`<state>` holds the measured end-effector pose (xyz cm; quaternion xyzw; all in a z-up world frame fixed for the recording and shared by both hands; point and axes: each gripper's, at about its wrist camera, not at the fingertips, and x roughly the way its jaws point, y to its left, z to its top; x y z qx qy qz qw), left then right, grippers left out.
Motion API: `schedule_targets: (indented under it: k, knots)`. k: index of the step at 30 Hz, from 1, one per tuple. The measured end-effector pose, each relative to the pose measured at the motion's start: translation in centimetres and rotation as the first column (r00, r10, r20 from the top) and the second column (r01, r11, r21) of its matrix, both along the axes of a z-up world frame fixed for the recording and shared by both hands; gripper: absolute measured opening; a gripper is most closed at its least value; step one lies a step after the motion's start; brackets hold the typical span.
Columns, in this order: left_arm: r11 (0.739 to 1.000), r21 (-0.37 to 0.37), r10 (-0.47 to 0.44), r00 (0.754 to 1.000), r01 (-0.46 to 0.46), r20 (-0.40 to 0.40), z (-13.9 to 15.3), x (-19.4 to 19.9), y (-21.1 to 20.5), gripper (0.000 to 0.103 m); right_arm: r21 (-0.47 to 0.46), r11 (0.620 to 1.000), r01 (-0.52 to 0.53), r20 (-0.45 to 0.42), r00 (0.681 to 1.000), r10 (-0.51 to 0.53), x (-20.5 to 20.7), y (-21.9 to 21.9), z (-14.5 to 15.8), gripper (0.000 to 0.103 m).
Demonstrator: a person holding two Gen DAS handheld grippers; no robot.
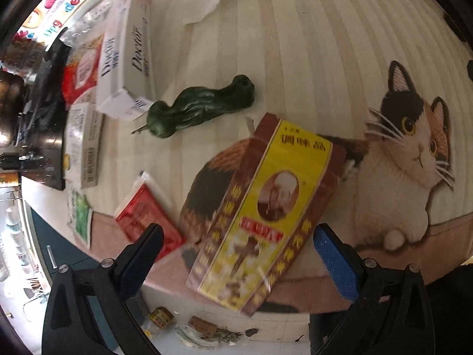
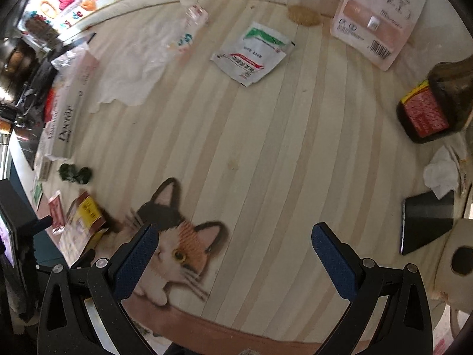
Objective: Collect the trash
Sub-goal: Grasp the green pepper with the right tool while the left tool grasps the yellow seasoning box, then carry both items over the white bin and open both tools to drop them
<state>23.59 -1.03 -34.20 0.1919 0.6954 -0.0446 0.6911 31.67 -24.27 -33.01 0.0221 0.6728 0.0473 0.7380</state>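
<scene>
My left gripper point(image 1: 236, 254) hangs with jaws spread wide over the yellow-and-brown seasoning box point(image 1: 263, 213), which lies flat at the desk's point(image 1: 295, 59) near edge, overhanging it slightly, on the printed cat. A red sachet point(image 1: 147, 219) lies just beside it; a green pepper point(image 1: 201, 106) sits farther in. My right gripper point(image 2: 235, 254) is likewise wide open, holding nothing, above the cat print, well apart from a white sachet point(image 2: 251, 54) toward the far edge.

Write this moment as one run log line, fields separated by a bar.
left claw: open, yellow seasoning box between its fingers, not gripped | right claw: open, holds nothing, over cat-print table
</scene>
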Motion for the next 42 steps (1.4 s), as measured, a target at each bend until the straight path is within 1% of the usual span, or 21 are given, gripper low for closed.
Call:
schedule_targets:
  k: [2, 3, 4, 9, 11, 14, 16, 18, 20, 24, 25, 26, 27, 28, 29, 30, 32, 35, 37, 40, 42]
  knots:
    - [0.999, -0.036, 0.019, 1.0, -0.019, -0.007, 0.0, 0.3, 0.5, 0.094, -0.006, 1.0, -0.003, -0.013, 1.0, 0.003, 0.7, 0.1, -0.6, 0.103]
    - [0.996, -0.081, 0.039, 0.999, -0.04, -0.019, 0.3, 0.4, 0.8, 0.084, -0.009, 1.0, -0.005, -0.02, 1.0, 0.005, 1.0, 0.2, -0.9, 0.103]
    - [0.989, -0.13, 0.06, 0.998, -0.064, -0.034, 0.3, 0.6, 1.0, 0.07, -0.011, 1.0, -0.008, -0.025, 1.0, 0.008, 1.3, 0.4, -1.1, 0.103]
    - [0.974, -0.151, 0.173, 0.985, -0.172, -0.004, 1.8, 0.1, 3.5, 0.065, -0.017, 0.998, -0.057, -0.037, 0.998, 0.057, 3.0, 2.3, -1.5, 0.103]
    - [0.949, -0.173, 0.268, 0.963, -0.262, 0.011, 2.9, -0.1, 5.0, 0.064, -0.019, 0.996, -0.088, -0.038, 0.995, 0.087, 3.6, 3.6, -1.4, 0.103]
    - [0.902, -0.179, 0.409, 0.911, -0.393, 0.06, 5.7, -1.0, 7.7, 0.064, -0.011, 0.981, -0.194, -0.022, 0.981, 0.193, 4.3, 7.5, -1.1, 0.103]
    - [0.857, -0.187, 0.503, 0.859, -0.481, 0.098, 7.6, -1.9, 9.8, 0.064, -0.007, 0.96, -0.281, -0.006, 0.96, 0.281, 4.4, 10.7, -0.9, 0.103]
    - [0.814, -0.191, 0.575, 0.808, -0.549, 0.127, 8.9, -3.3, 11.9, 0.063, 0.004, 0.926, -0.378, 0.013, 0.926, 0.378, 4.3, 14.4, -0.7, 0.102]
    - [0.784, -0.185, 0.619, 0.771, -0.593, 0.152, 9.4, -3.8, 13.4, 0.063, 0.011, 0.892, -0.452, 0.033, 0.892, 0.452, 4.2, 17.5, -0.8, 0.097]
    - [0.719, -0.185, 0.695, 0.698, -0.67, 0.175, 6.6, -5.4, 15.6, 0.063, -0.012, 0.803, -0.596, 0.058, 0.801, 0.596, 3.8, 24.3, -2.0, 0.083]
    - [0.7, -0.192, 0.714, 0.677, -0.688, 0.176, 6.8, -5.6, 16.3, 0.062, -0.028, 0.785, -0.619, 0.057, 0.783, 0.62, 3.7, 25.3, -2.5, 0.081]
    - [0.681, -0.203, 0.732, 0.657, -0.704, 0.179, 6.8, -5.9, 17.0, 0.062, -0.04, 0.763, -0.645, 0.054, 0.761, 0.646, 3.5, 26.6, -3.2, 0.073]
    - [0.667, -0.213, 0.745, 0.641, -0.714, 0.182, 6.8, -6.2, 16.9, 0.062, -0.046, 0.742, -0.668, 0.043, 0.741, 0.67, 3.3, 27.6, -4.0, 0.059]
    - [0.648, -0.228, 0.762, 0.621, -0.727, 0.185, 6.8, -6.5, 17.6, 0.062, -0.053, 0.729, -0.683, 0.031, 0.728, 0.685, 3.2, 28.5, -4.6, 0.055]
    - [0.636, -0.242, 0.772, 0.608, -0.733, 0.185, 6.9, -6.4, 18.0, 0.062, -0.093, 0.717, -0.69, 0.05, 0.716, 0.696, 2.6, 29.0, -4.6, 0.038]
    - [0.626, -0.254, 0.78, 0.598, -0.738, 0.184, 7.3, -5.6, 18.1, 0.062, -0.097, 0.705, -0.702, 0.068, 0.702, 0.709, 2.2, 29.4, -4.5, 0.031]
    - [0.602, -0.286, 0.798, 0.574, -0.746, 0.184, 7.2, -5.6, 19.4, 0.062, -0.111, 0.714, -0.691, 0.065, 0.712, 0.699, 1.8, 29.5, -4.6, 0.029]
    - [0.567, -0.336, 0.822, 0.539, -0.752, 0.183, 7.1, -5.8, 21.2, 0.062, -0.075, 0.768, -0.636, 0.054, 0.767, 0.64, 1.6, 28.6, -4.0, 0.029]
    - [0.537, -0.378, 0.841, 0.511, -0.754, 0.177, 7.4, -6.7, 23.0, 0.062, -0.042, 0.792, -0.609, 0.056, 0.79, 0.61, 1.5, 28.4, -2.5, 0.028]
    - [0.489, -0.436, 0.869, 0.466, -0.756, 0.168, 8.1, -9.0, 26.4, 0.062, 0.001, 0.801, -0.598, 0.079, 0.799, 0.596, 0.2, 29.6, 0.2, 0.028]
    - [0.469, -0.459, 0.88, 0.444, -0.755, 0.17, 8.6, -11.3, 29.6, 0.062, 0.033, 0.795, -0.606, 0.103, 0.793, 0.6, -1.4, 31.8, 2.1, 0.028]
